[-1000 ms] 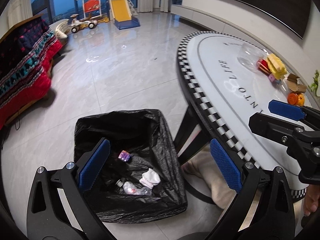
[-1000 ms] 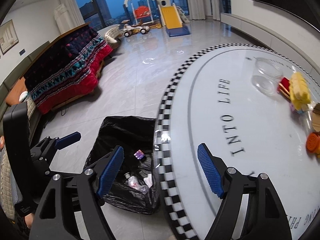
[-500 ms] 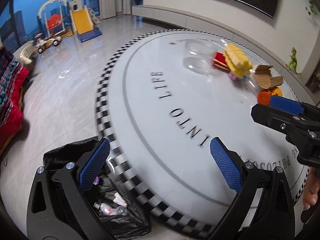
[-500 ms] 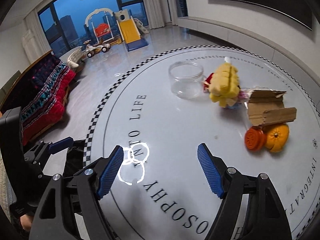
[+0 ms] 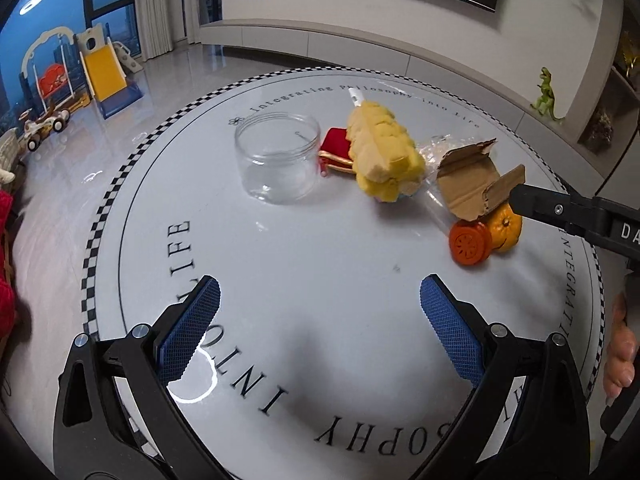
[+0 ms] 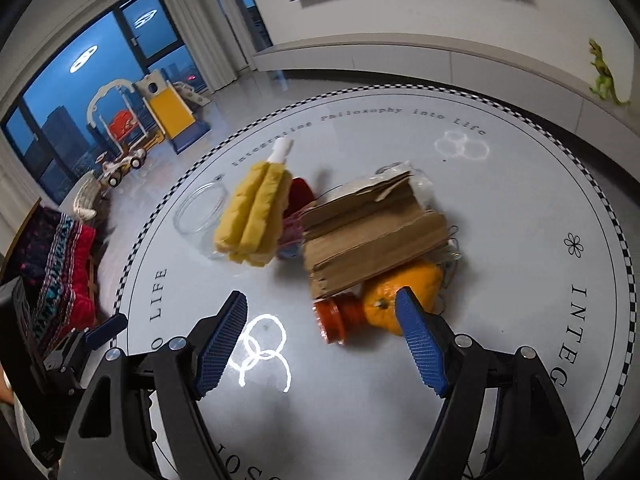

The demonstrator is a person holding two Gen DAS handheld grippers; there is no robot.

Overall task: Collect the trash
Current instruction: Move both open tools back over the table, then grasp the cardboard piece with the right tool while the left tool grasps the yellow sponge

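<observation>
On the round white table (image 5: 320, 280) lies a cluster of items: a clear plastic jar (image 5: 278, 162), a red box (image 5: 335, 153), a yellow duster (image 5: 382, 152), torn cardboard (image 5: 468, 184), an orange lid (image 5: 469, 243) and an orange (image 5: 506, 226). My left gripper (image 5: 320, 328) is open and empty, well short of them. My right gripper (image 6: 320, 336) is open and empty, close in front of the orange lid (image 6: 340, 318) and orange (image 6: 400, 292), under the cardboard (image 6: 372, 236). The yellow duster (image 6: 256, 216) and jar (image 6: 198, 212) lie further left.
A toy slide (image 5: 106, 72) and ride-on car (image 5: 42, 128) stand on the far floor. A red patterned sofa (image 6: 56, 272) is at the left. A green dinosaur (image 5: 546, 94) sits on the wall ledge. The right gripper's arm (image 5: 580, 216) reaches in from the right.
Both grippers swung from the black trash bag on the floor up over the table, toward the cluster of items. The bag has left both views. Both stayed open.
</observation>
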